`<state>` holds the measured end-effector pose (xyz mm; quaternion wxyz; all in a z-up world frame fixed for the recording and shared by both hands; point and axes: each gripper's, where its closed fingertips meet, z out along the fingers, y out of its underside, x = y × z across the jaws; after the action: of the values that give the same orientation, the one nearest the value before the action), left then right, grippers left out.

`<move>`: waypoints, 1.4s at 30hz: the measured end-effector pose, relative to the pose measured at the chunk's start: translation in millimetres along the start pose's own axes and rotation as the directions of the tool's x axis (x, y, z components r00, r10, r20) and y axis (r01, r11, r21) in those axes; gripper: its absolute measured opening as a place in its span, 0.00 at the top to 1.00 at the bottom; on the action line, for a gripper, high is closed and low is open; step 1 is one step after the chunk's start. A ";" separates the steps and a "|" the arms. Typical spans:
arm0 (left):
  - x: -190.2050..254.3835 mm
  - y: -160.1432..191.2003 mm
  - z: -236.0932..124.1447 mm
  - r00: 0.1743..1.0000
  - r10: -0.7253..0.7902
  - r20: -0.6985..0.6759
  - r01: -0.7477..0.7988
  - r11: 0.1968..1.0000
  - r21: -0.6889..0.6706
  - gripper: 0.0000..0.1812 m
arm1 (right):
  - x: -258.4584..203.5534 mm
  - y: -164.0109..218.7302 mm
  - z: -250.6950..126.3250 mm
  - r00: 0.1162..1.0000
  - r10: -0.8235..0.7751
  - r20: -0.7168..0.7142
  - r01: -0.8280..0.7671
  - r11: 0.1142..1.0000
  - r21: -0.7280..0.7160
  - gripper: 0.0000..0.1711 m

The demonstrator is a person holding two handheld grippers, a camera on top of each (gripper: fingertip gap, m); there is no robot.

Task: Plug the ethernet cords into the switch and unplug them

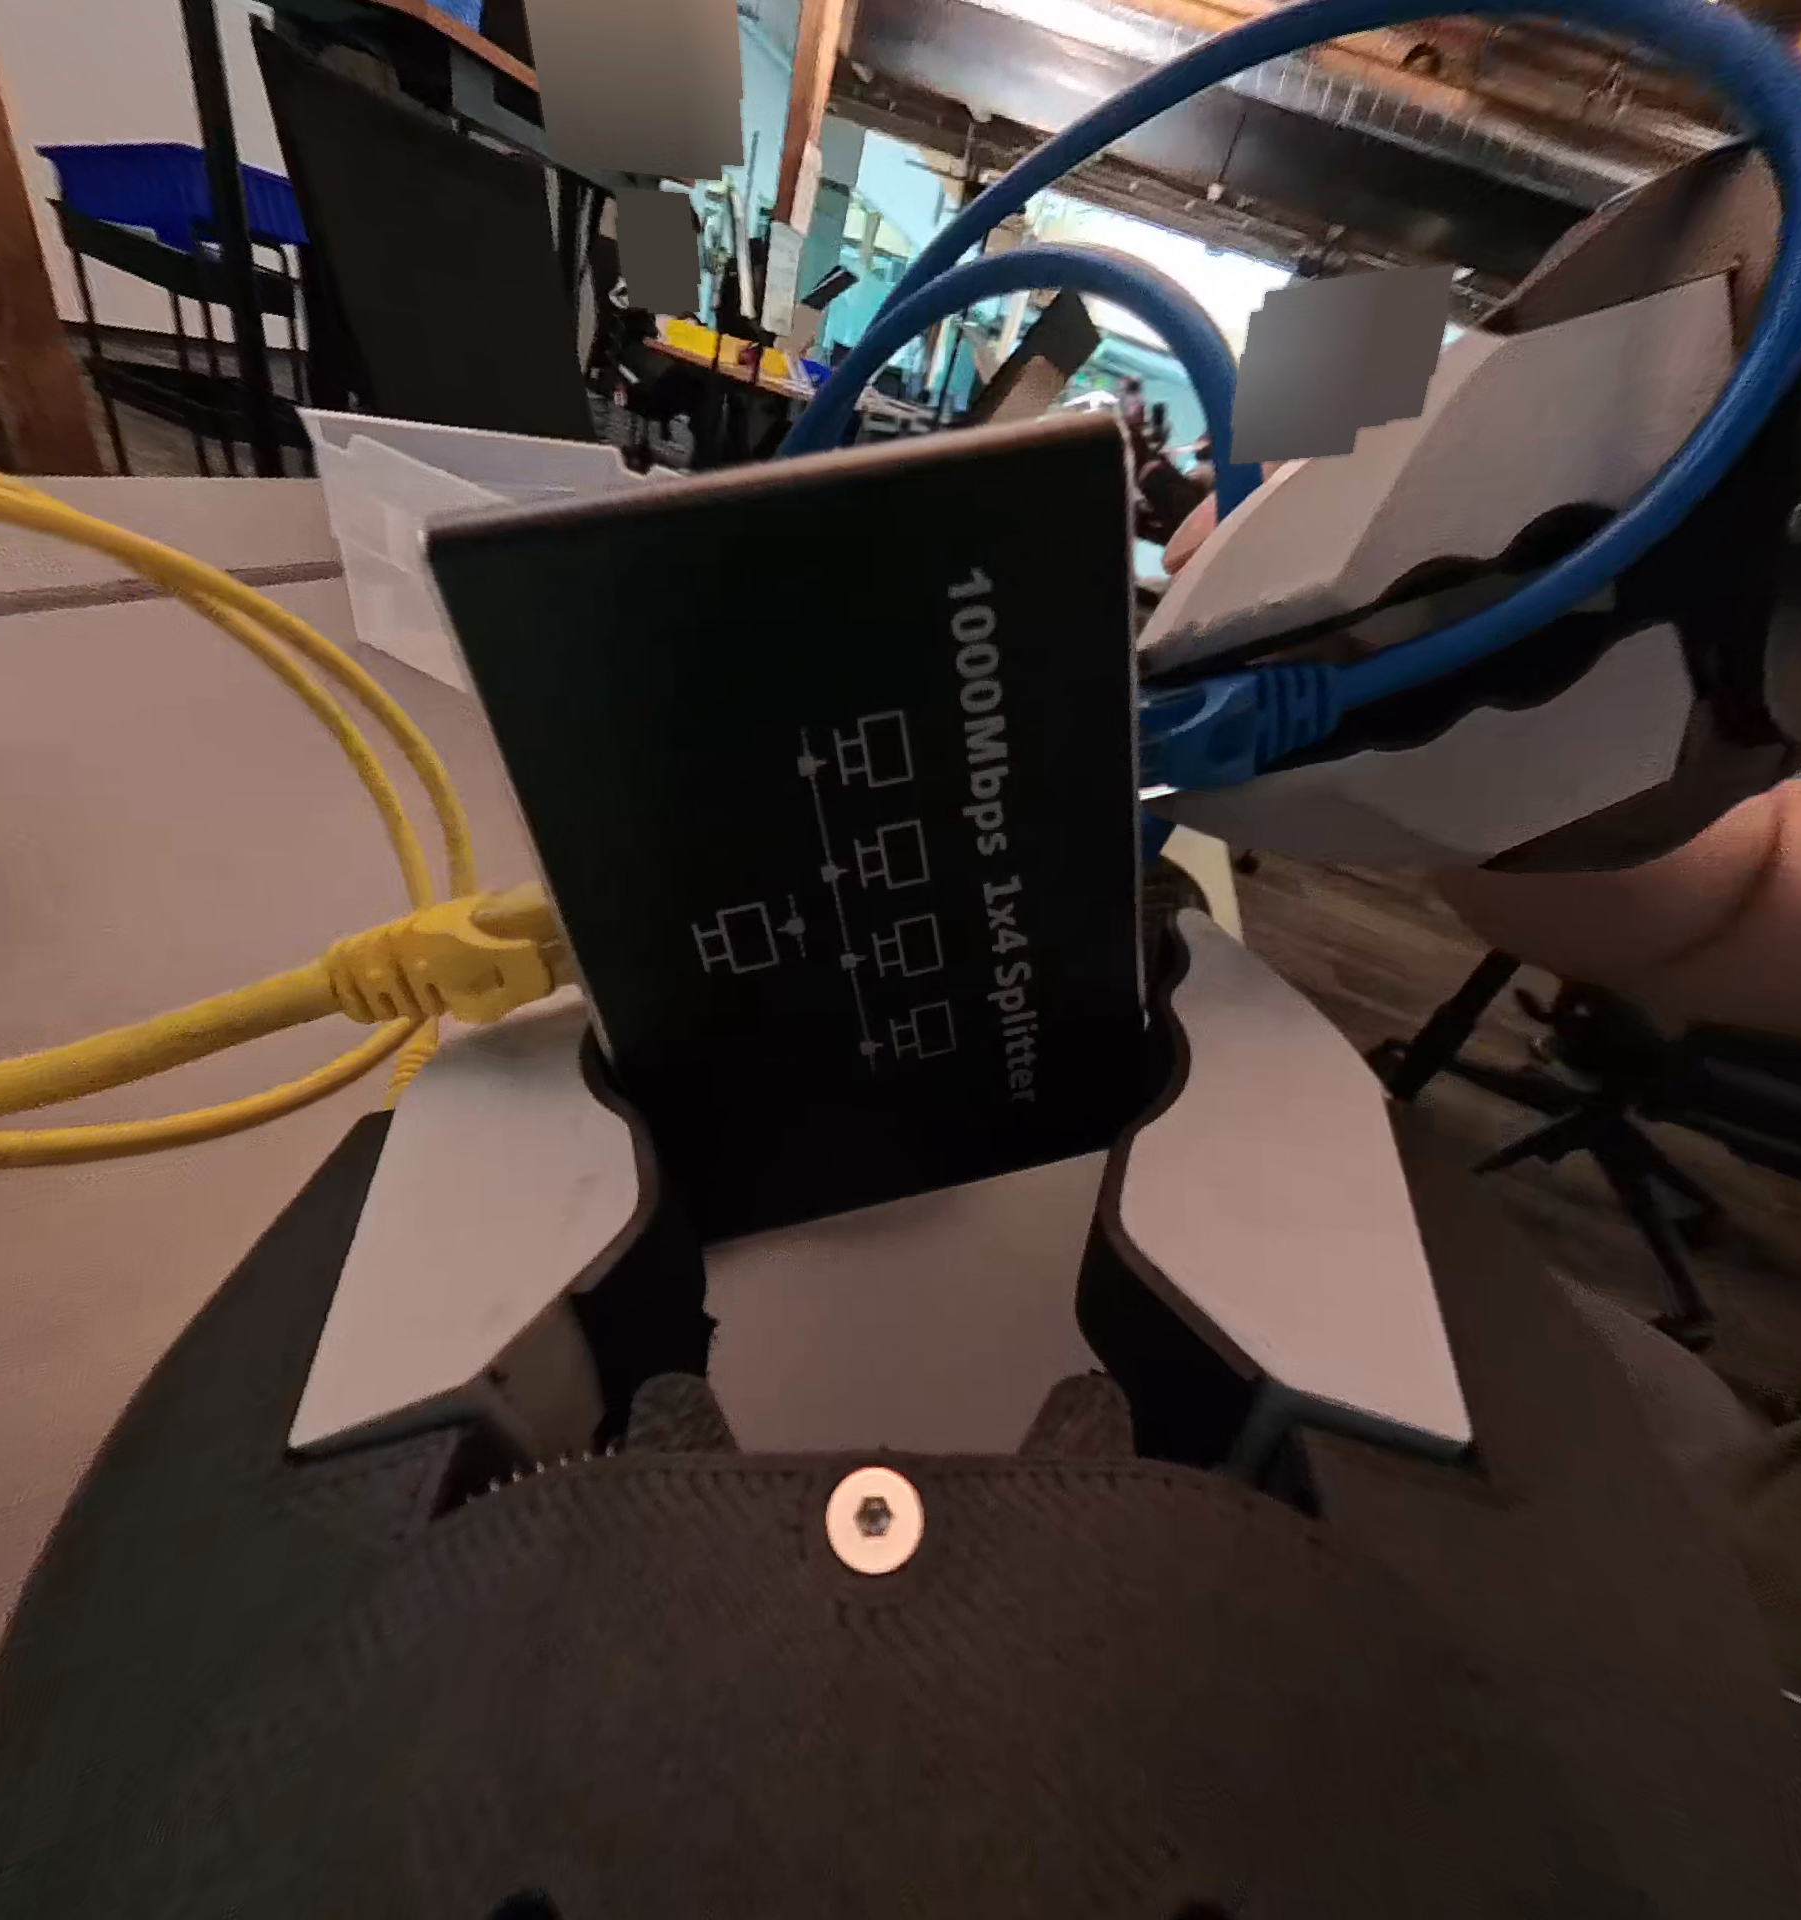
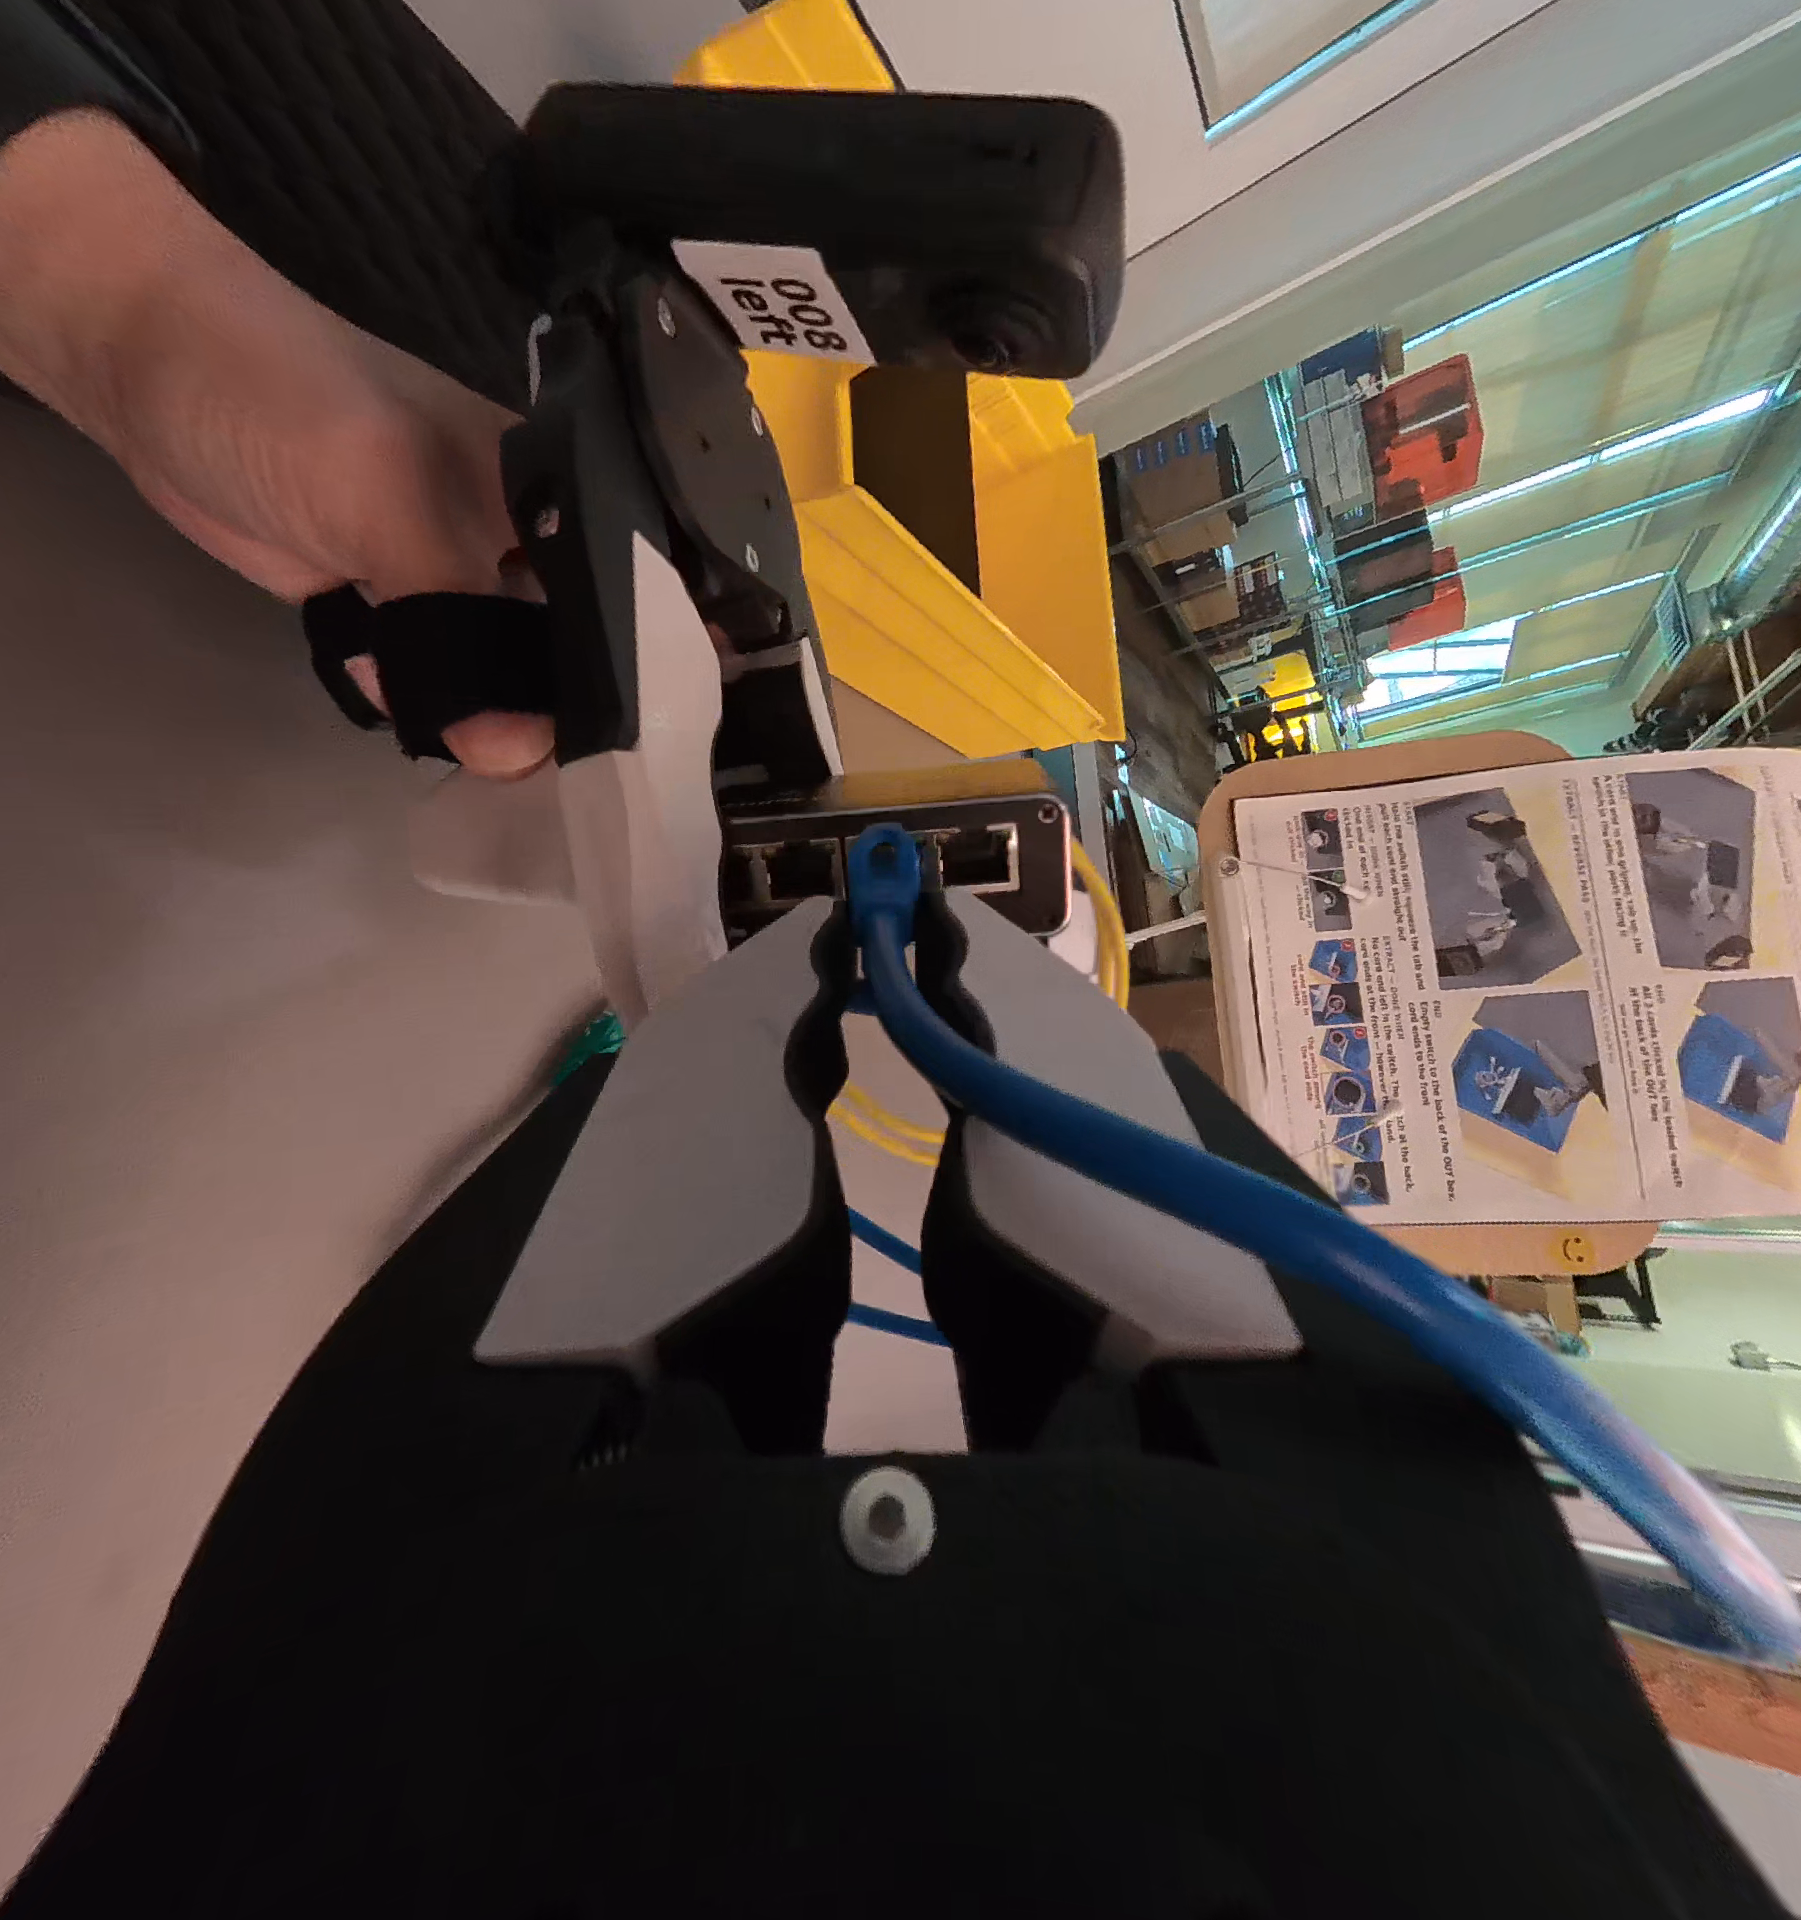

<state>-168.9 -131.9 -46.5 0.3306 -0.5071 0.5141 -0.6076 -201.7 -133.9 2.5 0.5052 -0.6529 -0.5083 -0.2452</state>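
My left gripper [image 1: 880, 1023] is shut on the black switch [image 1: 823, 810] and holds it up above the table. A yellow ethernet cord [image 1: 428, 971] is plugged into the switch's left side. My right gripper [image 2: 880, 925] is shut on the blue ethernet cord's plug [image 2: 883, 868], which sits in a port in the switch's row of ports [image 2: 896, 857]. In the left wrist view the right gripper [image 1: 1150, 722] comes in from the right with the blue plug [image 1: 1228, 717] at the switch's edge. The blue cord [image 2: 1239, 1174] loops back over the gripper.
A grey table [image 1: 148, 779] lies below, with a white paper [image 1: 408, 540] behind the switch. A yellow bin [image 2: 958, 582] and a printed instruction sheet [image 2: 1561, 987] on cardboard stand beyond the switch. A person's hands hold both grippers. A tripod [image 1: 1602, 1122] stands at right.
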 end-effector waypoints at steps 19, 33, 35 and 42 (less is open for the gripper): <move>-47.6 2.9 -10.2 0.962 0.068 0.263 -0.044 0.995 -0.094 0.49 | -4.3 44.4 17.3 0.947 0.319 -0.030 -0.319 0.948 0.015 0.92; -30.1 -22.2 -70.7 0.971 0.154 0.181 -0.102 0.958 -0.267 0.49 | -54.3 79.4 -86.0 0.648 0.723 0.241 -0.762 0.608 0.225 0.93; -26.4 -20.2 -80.6 0.978 0.172 0.120 -0.127 0.941 -0.313 0.49 | -36.3 79.2 -102.6 0.583 0.765 0.273 -0.803 0.494 0.332 0.93; -18.8 16.1 -97.5 0.984 0.169 -0.063 -0.179 0.862 -0.474 0.49 | -2.3 99.7 -65.6 0.507 0.817 0.275 -0.858 0.448 0.251 0.91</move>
<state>-259.0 -90.4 -63.0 0.2439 -0.5187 0.6948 -0.4343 -99.0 -191.7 -16.2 0.6391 -0.7274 -0.1828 0.1703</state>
